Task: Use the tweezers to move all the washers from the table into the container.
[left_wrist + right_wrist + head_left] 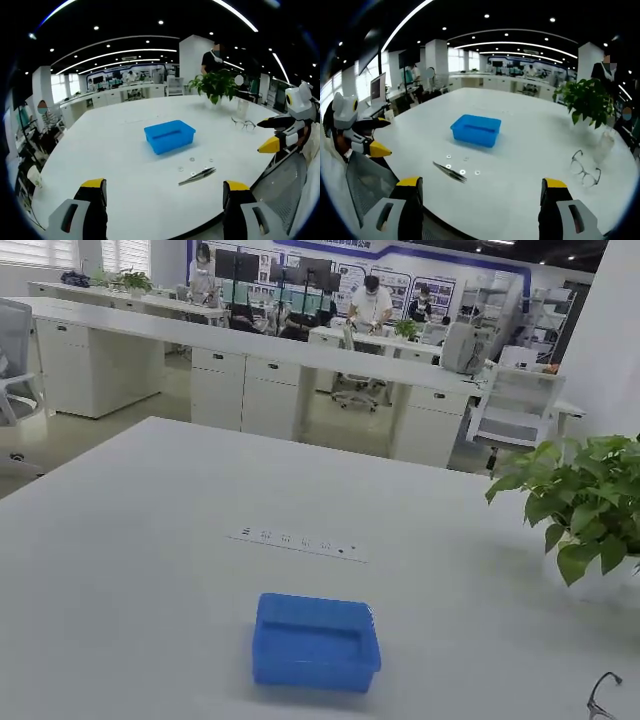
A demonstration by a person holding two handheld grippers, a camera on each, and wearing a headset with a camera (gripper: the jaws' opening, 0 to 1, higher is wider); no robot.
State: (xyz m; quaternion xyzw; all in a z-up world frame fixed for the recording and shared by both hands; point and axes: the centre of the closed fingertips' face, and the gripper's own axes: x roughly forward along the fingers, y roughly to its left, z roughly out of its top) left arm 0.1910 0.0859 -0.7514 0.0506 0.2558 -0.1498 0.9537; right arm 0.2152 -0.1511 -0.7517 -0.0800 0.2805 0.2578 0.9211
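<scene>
A blue container (316, 642) sits on the white table (120, 580), near its front edge; its inside is hidden from the head view. In the left gripper view, metal tweezers (197, 175) lie on the table with several small washers (192, 159) around them, between me and the container (170, 135). My left gripper (164, 185) hangs open well short of them, holding nothing. The right gripper view has the tweezers (450, 172), washers (465, 159) and container (476, 130) ahead of my open, empty right gripper (481, 182). Each gripper appears in the other's view: right gripper (267, 132), left gripper (372, 136).
A potted plant (590, 500) stands at the table's right. A pair of glasses (603, 698) lies near the front right edge. A power socket strip (300, 540) is set into the table beyond the container. Desks, chairs and people fill the room behind.
</scene>
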